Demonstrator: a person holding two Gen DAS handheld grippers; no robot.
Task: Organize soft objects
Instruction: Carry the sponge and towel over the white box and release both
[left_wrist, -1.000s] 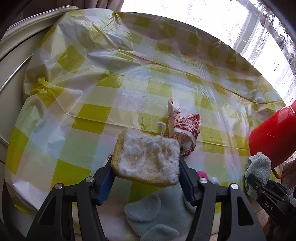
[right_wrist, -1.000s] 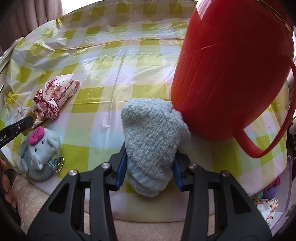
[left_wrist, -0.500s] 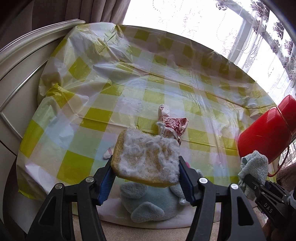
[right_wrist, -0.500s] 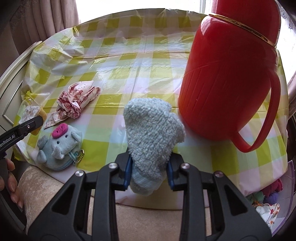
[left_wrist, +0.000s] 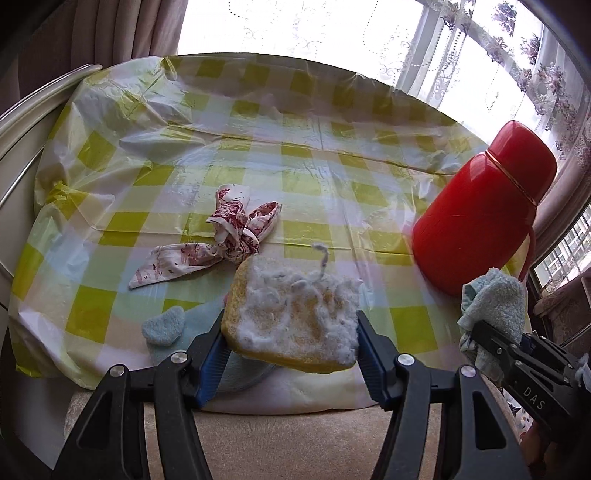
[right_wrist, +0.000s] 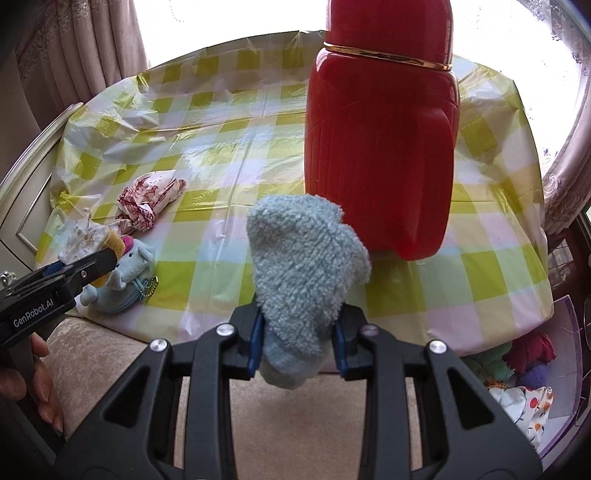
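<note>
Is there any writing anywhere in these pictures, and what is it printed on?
"DAS" stands on the black arm of the right gripper, seen from the left camera; more letters may be cut off.
"GenRobot.AI" stands on the black arm of the left gripper, seen from the right camera.
The red flask, the checked tablecloth and the red-patterned cloth show no readable words.

Both grippers (left_wrist: 290, 345) (right_wrist: 298, 345) w/ loads pulled back off table.
</note>
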